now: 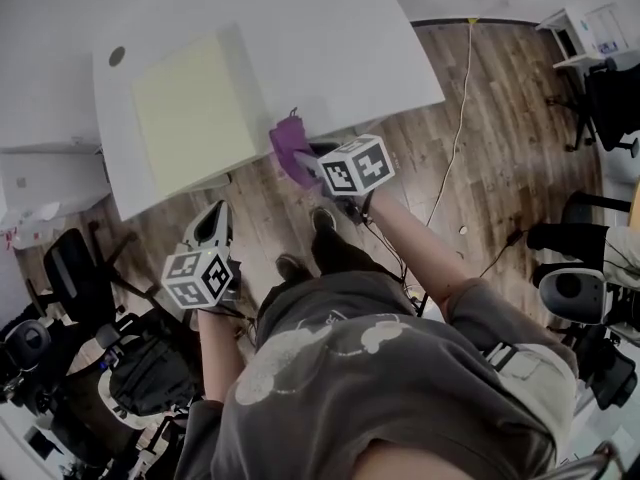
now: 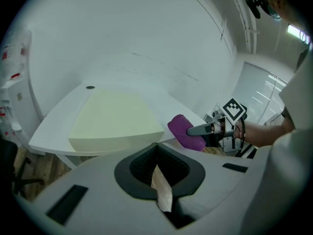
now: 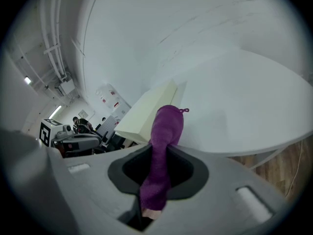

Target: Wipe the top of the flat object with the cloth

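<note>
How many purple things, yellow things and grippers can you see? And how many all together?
purple cloth: 1
yellow flat object: 1
grippers, the left gripper and the right gripper: 2
total: 4

purple cloth [image 3: 164, 146]: soft, fuzzy fabric. pale yellow flat slab [image 1: 195, 113]: matt, smooth. white tabletop [image 1: 330, 38]: smooth, low sheen. brown plank floor [image 1: 500, 138]: wood grain, satin.

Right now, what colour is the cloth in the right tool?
The cloth is purple, clearest in the right gripper view.
</note>
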{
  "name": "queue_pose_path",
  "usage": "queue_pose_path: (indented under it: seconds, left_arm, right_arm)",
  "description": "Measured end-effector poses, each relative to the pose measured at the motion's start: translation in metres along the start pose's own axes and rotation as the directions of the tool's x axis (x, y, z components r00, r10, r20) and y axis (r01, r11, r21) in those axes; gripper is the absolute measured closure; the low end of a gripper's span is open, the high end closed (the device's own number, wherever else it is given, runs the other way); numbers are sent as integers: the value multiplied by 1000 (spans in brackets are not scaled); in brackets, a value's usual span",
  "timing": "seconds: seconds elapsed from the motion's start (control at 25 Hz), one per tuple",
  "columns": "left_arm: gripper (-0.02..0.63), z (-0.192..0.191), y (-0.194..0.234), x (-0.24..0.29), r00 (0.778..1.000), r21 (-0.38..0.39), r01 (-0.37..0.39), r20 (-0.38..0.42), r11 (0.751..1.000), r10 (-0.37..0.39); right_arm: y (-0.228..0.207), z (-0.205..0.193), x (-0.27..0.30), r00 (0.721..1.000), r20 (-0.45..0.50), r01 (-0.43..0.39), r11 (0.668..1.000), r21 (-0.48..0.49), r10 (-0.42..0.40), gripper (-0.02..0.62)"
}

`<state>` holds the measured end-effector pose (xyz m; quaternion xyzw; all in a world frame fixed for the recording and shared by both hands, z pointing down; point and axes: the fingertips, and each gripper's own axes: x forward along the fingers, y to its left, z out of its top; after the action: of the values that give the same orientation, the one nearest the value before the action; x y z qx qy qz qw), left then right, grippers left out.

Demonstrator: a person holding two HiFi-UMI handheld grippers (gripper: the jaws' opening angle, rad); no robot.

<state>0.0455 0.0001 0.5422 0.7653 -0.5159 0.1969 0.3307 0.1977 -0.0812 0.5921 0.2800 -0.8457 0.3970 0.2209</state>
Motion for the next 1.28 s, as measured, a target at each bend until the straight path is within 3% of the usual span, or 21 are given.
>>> queue_pose_path:
  seconds: [0.36, 1.0, 1.28]
  left_arm:
    - [609, -12, -5, -13, 999, 2, 23, 46, 1000, -23]
    - [608, -74, -20, -129, 984, 6, 63, 169, 998, -63]
    - [609, -114, -38, -179, 977, 25, 88, 191, 996, -91]
  right_arm:
    - [4, -11, -11, 999, 35, 27, 1000, 16, -27, 523]
    - [121, -88, -54, 995, 92, 36, 999, -30, -34, 523]
    - [162, -143, -82, 992, 113, 62, 998, -26, -59, 523]
